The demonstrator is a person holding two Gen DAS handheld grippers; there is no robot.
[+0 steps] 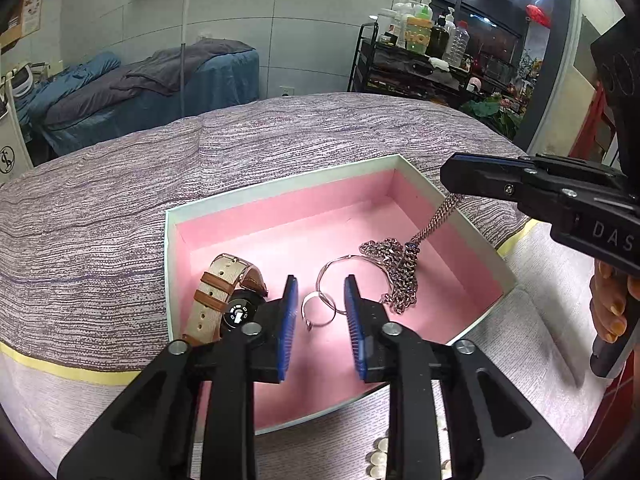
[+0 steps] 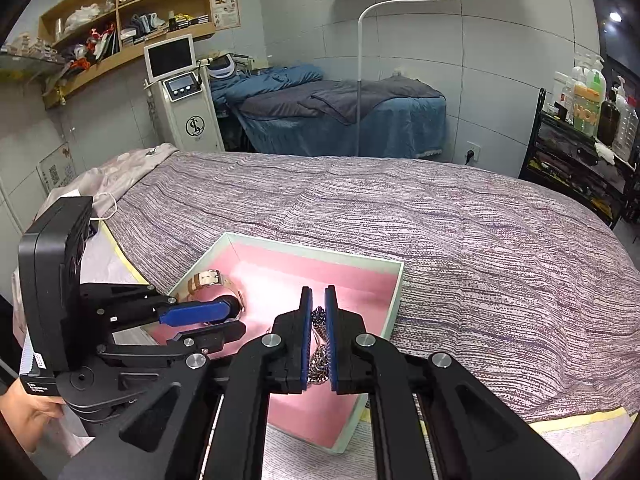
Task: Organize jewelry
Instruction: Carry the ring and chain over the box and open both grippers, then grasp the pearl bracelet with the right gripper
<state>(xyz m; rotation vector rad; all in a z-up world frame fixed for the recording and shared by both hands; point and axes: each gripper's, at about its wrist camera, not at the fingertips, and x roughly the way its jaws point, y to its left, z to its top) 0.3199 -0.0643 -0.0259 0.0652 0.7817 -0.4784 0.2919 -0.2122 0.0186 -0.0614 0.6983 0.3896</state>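
Item: silver link chain (image 1: pixel 404 272), pinched in my right claw (image 2: pixel 319 312), half-coiled in pink-lined white box (image 1: pixel 280 188). My left claw (image 1: pixel 321 308) spread, empty. Best lowered slowly, clear of thin silver bangle (image 1: pixel 340 264).

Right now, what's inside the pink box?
Inside the pink box lie a watch, two silver rings and a chain, one end held up by the right gripper. The left gripper hides some floor.
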